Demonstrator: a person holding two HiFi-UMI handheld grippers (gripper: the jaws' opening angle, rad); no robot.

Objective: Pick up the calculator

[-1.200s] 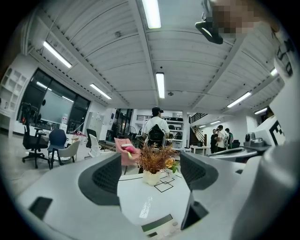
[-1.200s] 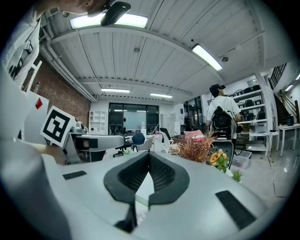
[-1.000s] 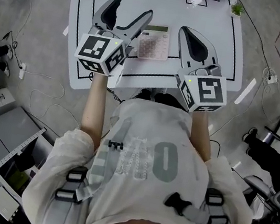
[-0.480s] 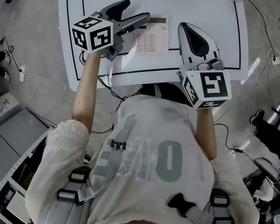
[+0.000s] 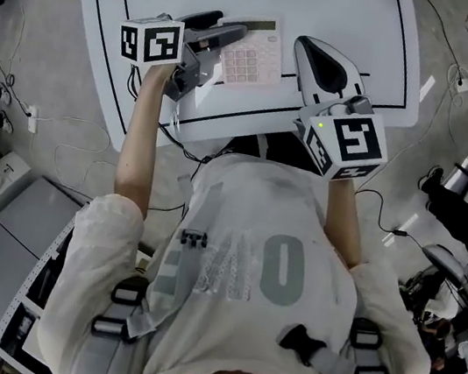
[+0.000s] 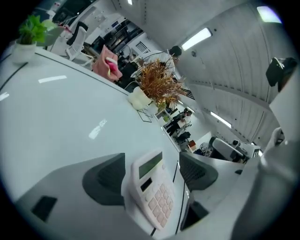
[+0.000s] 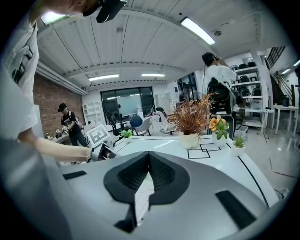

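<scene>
1. The calculator (image 5: 254, 56) lies flat on the white table (image 5: 334, 12), at the upper middle of the head view. It rests in the same spot on the table as a second ago and is not yet lifted.
2. The left gripper (image 6: 151, 171) has changed most. A second ago it stood upright at the calculator's left with its jaws pointing up the frame. Now it is rolled onto its side and swung in toward the calculator's left edge.
3. Its own view shows the jaws apart, with the calculator's body between the two dark pads. The calculator sits close to the pad at the left of that frame and clear of the one at the right. So I judge the reach done and the closing squeeze still to come.
4. The right gripper (image 7: 149, 159) stays just right of the calculator in the head view. Its jaws are together on nothing, and it seems to take no part.
5. The risk I see is a hold on the thin edge only, which could let the flat case tip as it rises.
</scene>
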